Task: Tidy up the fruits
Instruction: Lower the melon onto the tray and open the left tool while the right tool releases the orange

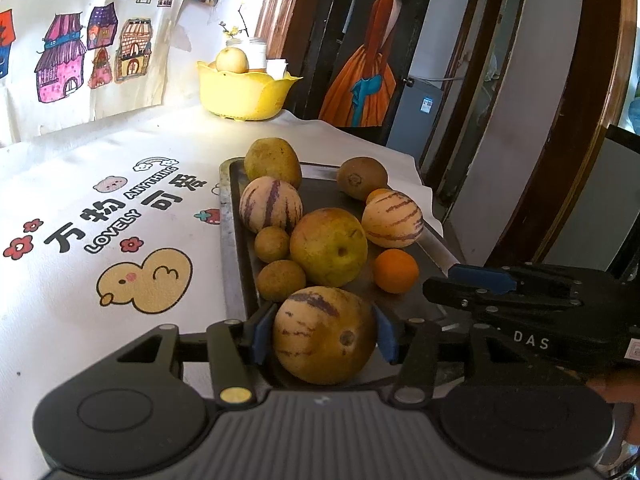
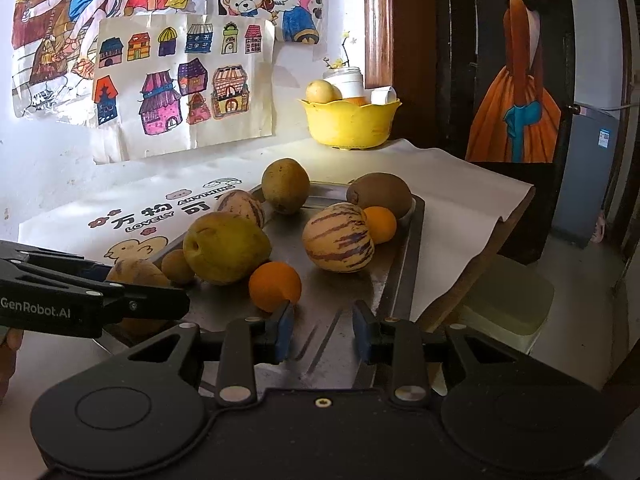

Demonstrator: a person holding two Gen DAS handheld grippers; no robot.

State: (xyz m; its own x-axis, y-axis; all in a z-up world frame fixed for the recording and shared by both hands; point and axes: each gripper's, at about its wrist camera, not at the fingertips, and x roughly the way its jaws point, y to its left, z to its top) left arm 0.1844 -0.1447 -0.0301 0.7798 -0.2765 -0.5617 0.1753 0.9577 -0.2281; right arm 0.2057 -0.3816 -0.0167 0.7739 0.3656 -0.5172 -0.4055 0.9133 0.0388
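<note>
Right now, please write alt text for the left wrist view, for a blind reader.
The left gripper has its jaws around a striped melon at the near end of a metal tray of mixed fruit. A yellow bowl stands far behind.

White tablecloth [image 1: 80, 208] printed with a yellow duck, flowers and lettering covers the table. Children's house drawings [image 2: 184, 84] are fixed to the far wall. A white jar [image 2: 347, 80] with a flowering twig stands at the far edge. A painting of an orange dress [image 2: 516, 112] leans at far right.
</note>
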